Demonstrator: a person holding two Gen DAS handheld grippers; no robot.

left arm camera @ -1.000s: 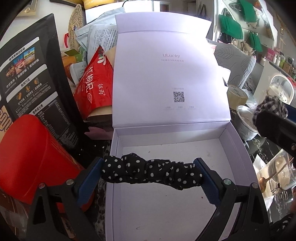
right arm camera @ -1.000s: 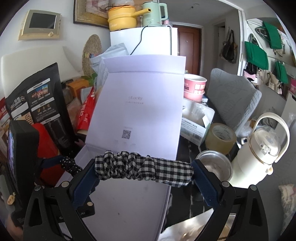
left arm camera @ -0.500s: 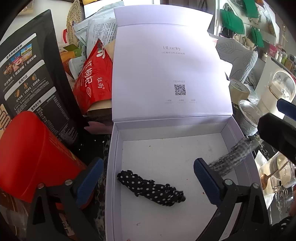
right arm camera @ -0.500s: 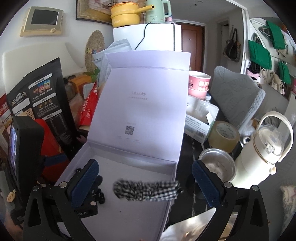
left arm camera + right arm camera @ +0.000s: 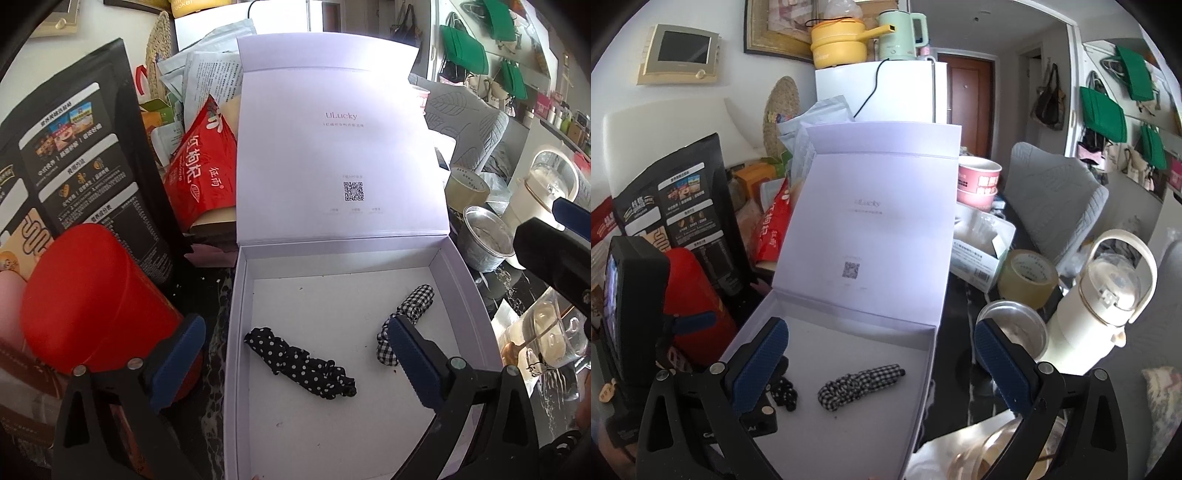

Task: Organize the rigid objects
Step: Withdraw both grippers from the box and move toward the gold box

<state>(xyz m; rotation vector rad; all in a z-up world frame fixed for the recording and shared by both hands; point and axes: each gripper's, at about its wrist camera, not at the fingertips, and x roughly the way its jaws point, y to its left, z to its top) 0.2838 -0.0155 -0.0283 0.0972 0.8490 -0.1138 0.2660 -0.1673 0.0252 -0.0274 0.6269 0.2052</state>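
Observation:
A white box [image 5: 458,280] with its lid standing upright lies open in front of both grippers. On its floor rest a black polka-dot scrunchie [image 5: 301,363] and a black-and-white checked scrunchie [image 5: 410,314], apart from each other. My left gripper [image 5: 295,365] hovers open above the box's near left part, nothing between its blue pads. In the right wrist view the checked scrunchie [image 5: 860,382] lies loose in the box [image 5: 923,373], and part of the dotted scrunchie [image 5: 785,393] shows behind the left finger. My right gripper [image 5: 881,363] is open and empty over the box's right side.
Left of the box stand a red canister [image 5: 92,295], a black snack bag [image 5: 74,158] and a red packet [image 5: 203,166]. To the right are a metal bowl [image 5: 1015,328], a tape roll [image 5: 1028,277], a white kettle [image 5: 1104,299] and a glass cup [image 5: 550,332].
Both grippers opened and let go of their scrunchies, which dropped onto the box floor. The checked one fell half a second ago and now lies still.

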